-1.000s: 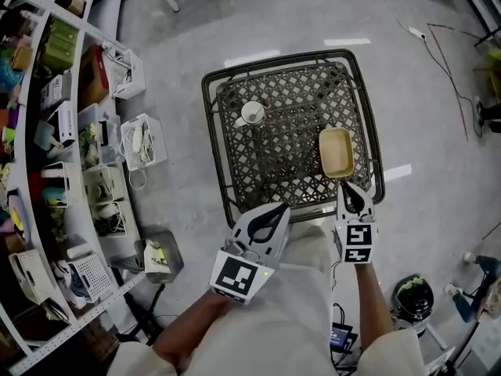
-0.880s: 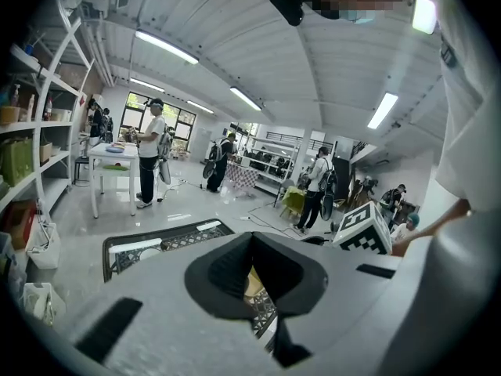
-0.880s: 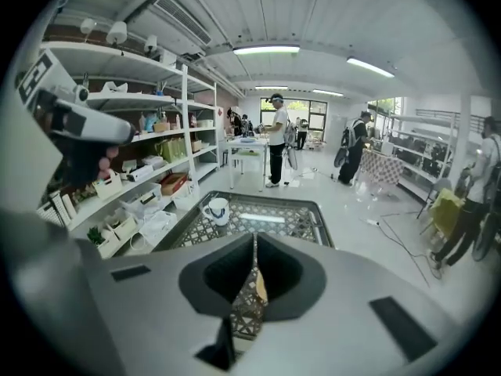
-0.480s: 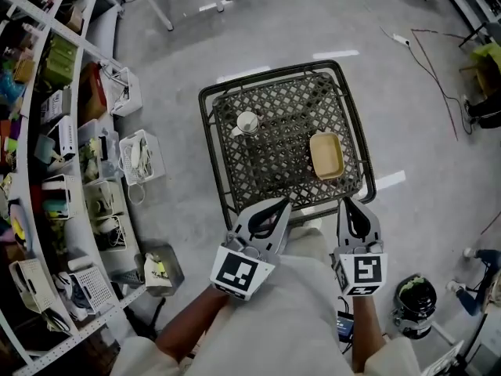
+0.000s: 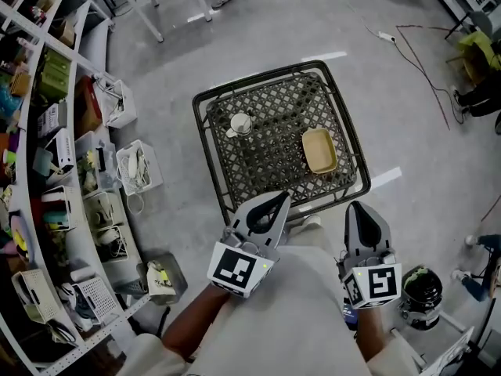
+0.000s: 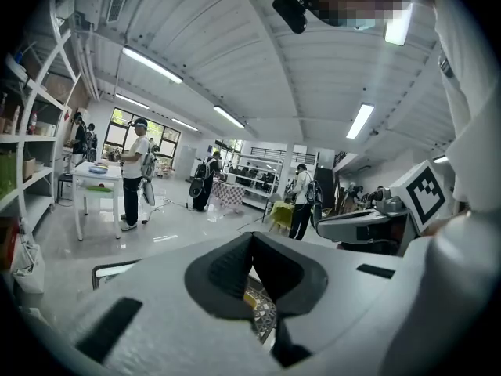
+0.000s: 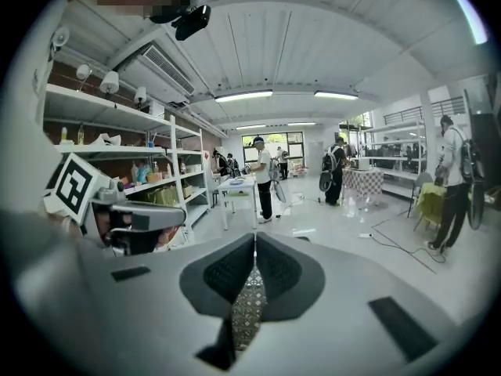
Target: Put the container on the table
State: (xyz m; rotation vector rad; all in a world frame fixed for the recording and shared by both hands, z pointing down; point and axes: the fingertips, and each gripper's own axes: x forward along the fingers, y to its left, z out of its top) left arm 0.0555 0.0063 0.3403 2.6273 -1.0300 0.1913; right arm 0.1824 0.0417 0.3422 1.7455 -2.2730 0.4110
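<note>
Head view shows the tan container (image 5: 319, 150) lying on the right side of the black lattice surface (image 5: 274, 151), well apart from a white cup (image 5: 239, 123) near its far left corner. The left gripper (image 5: 282, 200) and right gripper (image 5: 358, 207) hang by the person's body at the near edge, clear of the container. Left gripper view shows its fingers (image 6: 222, 272) pressed together on nothing, and right gripper view shows the same for its fingers (image 7: 279, 272).
</note>
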